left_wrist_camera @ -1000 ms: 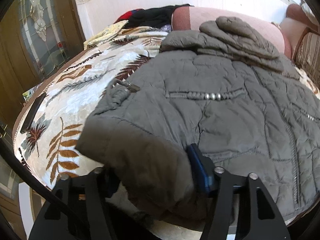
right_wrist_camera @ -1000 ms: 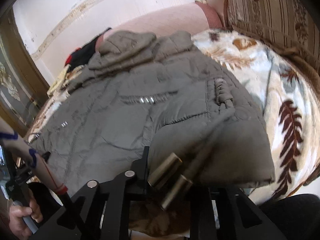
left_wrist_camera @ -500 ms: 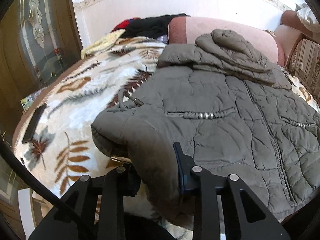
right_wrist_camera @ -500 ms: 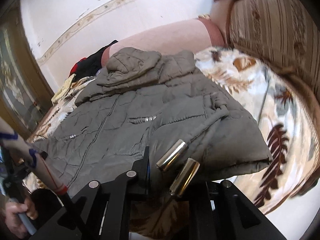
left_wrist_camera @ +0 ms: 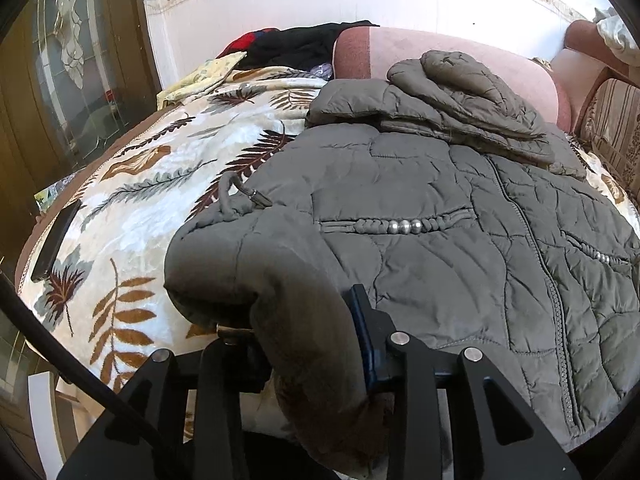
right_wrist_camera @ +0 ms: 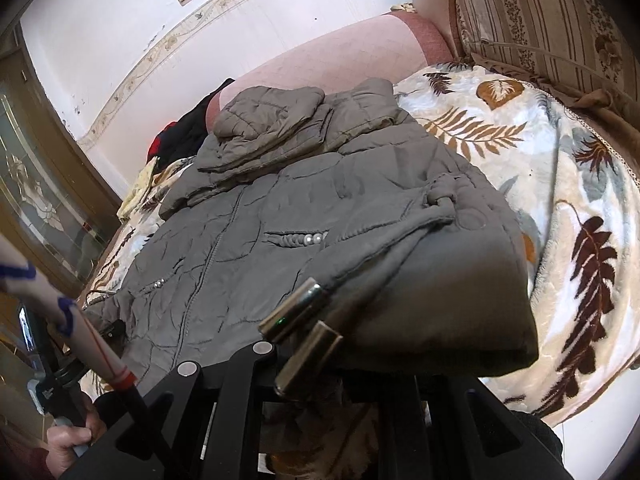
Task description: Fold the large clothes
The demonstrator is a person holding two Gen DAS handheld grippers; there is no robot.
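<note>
Jacket hem bunched inside both claws.

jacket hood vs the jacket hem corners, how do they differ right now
The hood lies folded flat at the jacket's far end, free of both grippers. The hem corners bunch at the near edge, one pinched by the left gripper, one by the right gripper. Both are the same grey quilted fabric.

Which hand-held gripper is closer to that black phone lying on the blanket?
Left. The left hand-held gripper grips the jacket hem on the phone's side; the right hand-held gripper holds the hem's opposite corner, far across the bed.
</note>
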